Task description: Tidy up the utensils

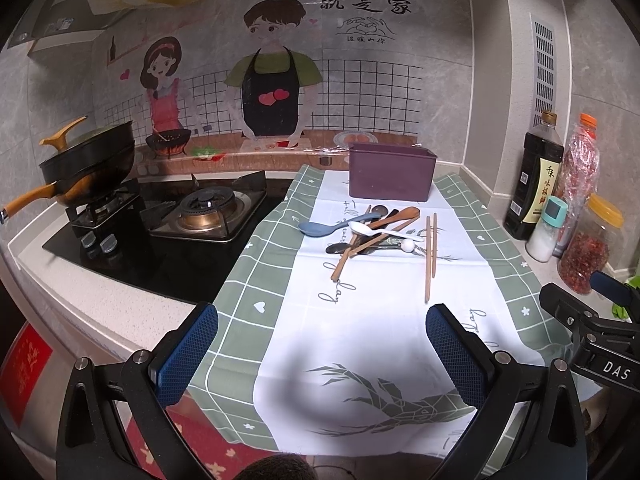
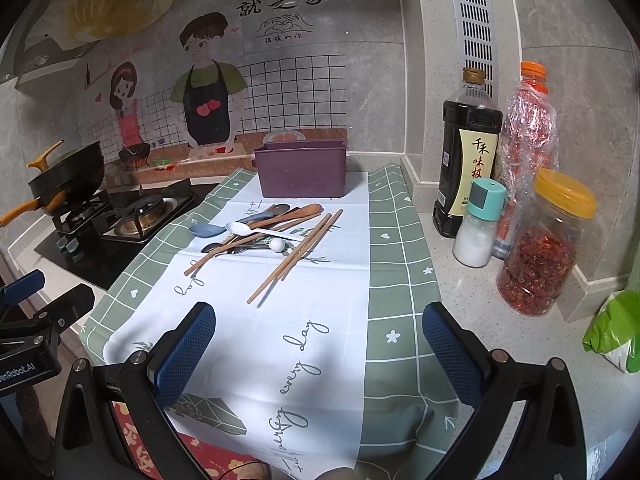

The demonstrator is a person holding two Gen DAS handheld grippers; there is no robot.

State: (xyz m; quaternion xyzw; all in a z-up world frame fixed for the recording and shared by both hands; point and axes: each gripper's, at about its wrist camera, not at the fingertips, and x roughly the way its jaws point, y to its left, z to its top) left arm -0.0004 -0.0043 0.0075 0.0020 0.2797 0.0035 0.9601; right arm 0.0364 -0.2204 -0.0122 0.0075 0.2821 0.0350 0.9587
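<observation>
Progress: nothing sorted yet, by the look of it; the whole job remains.
Utensils: a loose heap lies mid-cloth on the bench (image 2: 448, 304) — a slate-blue plastic spoon (image 1: 322, 227), a white plastic spoon (image 1: 374, 230), brown wooden spoons (image 1: 394, 218), dark metal spoons beneath, and a pair of long wooden chopsticks (image 1: 431, 256) just beside the pile.
Holder: a purple rectangular plastic bin (image 1: 391, 176) stands just behind the heap; its inside cannot be seen.
Left tongs (image 1: 322, 354): spread wide, holding nothing, hanging above the near end of the green-and-white printed tablecloth (image 1: 372, 320), well short of the pile.
Right tongs (image 2: 320, 354): likewise spread wide, empty, touching nothing.
Likely next: reach forward for the chopsticks or a spoon.
</observation>
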